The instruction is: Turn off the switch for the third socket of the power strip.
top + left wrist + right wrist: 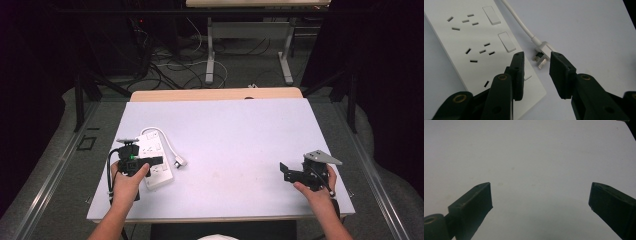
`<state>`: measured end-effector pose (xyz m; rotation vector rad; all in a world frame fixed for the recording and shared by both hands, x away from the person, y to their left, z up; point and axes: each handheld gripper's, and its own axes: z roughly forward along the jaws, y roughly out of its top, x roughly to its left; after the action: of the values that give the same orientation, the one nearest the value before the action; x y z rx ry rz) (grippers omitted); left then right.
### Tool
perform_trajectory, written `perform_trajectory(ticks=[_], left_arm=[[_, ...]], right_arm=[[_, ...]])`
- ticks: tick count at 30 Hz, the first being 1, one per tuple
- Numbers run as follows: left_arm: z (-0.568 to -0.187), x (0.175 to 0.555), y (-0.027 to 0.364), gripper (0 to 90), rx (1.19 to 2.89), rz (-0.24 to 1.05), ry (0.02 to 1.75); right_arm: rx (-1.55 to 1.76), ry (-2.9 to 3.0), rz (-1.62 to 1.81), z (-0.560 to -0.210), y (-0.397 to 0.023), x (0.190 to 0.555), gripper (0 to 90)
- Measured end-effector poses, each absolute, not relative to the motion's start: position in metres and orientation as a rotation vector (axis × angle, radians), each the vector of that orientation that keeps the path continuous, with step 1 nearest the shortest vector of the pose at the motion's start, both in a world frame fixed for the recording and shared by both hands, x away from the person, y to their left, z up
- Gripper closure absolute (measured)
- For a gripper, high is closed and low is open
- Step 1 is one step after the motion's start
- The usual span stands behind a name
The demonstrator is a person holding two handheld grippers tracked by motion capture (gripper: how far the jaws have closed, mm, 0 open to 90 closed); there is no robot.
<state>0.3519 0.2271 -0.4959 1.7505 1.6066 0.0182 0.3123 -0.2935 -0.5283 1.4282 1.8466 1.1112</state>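
Hovering at the lower left of the high view, the left claw [159, 160] sits over the white power strip [154, 157], its jaws narrowed but gripping nothing; the white plug [542, 52] lies on the pale surface [235, 140] beyond their tips, beside the strip. At lower right, the right claw [283, 171] stands wide and empty.

A lab or test room is suggested. A white-topped table [225, 130] is set inside dark curtained surrounds, and black frame struts [80, 100] are fixed to the left of the left gripper [156, 161]. Beyond the table, well ahead of both grippers, loose cables [175, 67] are strewn over a grey floor [250, 75] beneath a metal-legged desk [247, 30].
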Motion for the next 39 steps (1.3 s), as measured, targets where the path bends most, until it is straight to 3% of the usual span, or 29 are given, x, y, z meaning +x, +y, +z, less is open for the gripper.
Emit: perform_trajectory(ticks=[39], left_arm=[[-0.520, 0.359, 0.211, 88.5, 1.853, 0.017, 1.620]], right_arm=[[1.429, 1.867, 1.112, -0.529, -0.293, 0.313, 4.1]])
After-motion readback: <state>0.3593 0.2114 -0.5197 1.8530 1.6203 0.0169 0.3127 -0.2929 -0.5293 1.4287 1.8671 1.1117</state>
